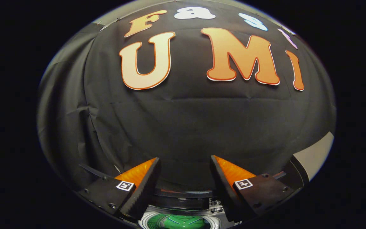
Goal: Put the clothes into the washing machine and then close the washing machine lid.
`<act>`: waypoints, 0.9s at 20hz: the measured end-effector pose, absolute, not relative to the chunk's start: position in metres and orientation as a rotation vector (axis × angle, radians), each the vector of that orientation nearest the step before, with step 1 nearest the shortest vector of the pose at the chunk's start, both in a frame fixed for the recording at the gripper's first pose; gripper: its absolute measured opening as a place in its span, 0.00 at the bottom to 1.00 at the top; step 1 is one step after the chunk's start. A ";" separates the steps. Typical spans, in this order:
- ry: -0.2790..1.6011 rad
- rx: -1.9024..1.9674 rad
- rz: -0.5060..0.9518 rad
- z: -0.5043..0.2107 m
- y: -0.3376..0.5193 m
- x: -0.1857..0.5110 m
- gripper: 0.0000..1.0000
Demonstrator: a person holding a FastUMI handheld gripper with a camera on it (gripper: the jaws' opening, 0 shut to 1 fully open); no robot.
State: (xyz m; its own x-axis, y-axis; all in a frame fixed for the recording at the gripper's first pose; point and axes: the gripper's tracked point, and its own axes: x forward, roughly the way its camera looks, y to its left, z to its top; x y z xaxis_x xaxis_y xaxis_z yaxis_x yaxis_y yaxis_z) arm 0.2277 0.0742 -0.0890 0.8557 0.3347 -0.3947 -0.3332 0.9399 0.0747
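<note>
your gripper (185, 165) has its fingers spread apart with nothing between them, aimed at the booth wall (183, 121). the washing machine (183, 203) sits low between the fingers, green clothes (178, 221) inside its drum.

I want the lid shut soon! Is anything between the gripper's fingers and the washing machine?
Nothing visible is. The gripper is open and empty, pointing at the black cloth wall. The round white-rimmed washing machine opening, with green fabric inside, sits just beneath the fingers.

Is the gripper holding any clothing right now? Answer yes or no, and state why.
No. The gripper is open with nothing between its fingers; past the gap there is just the black booth wall.
</note>
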 end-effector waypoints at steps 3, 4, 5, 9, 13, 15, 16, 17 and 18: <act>0.405 0.003 0.349 -0.087 0.071 0.209 0.99; 0.404 0.002 0.351 -0.088 0.070 0.204 0.99; 0.410 0.002 0.353 -0.088 0.070 0.199 0.99; 0.409 0.000 0.352 -0.089 0.064 0.179 0.99; 0.401 -0.003 0.354 -0.092 0.062 0.165 0.99; 0.403 -0.004 0.356 -0.093 0.060 0.158 0.99; 0.404 -0.004 0.356 -0.094 0.058 0.154 0.99; 0.400 -0.005 0.358 -0.095 0.059 0.151 0.99; 0.395 -0.005 0.359 -0.094 0.058 0.148 0.99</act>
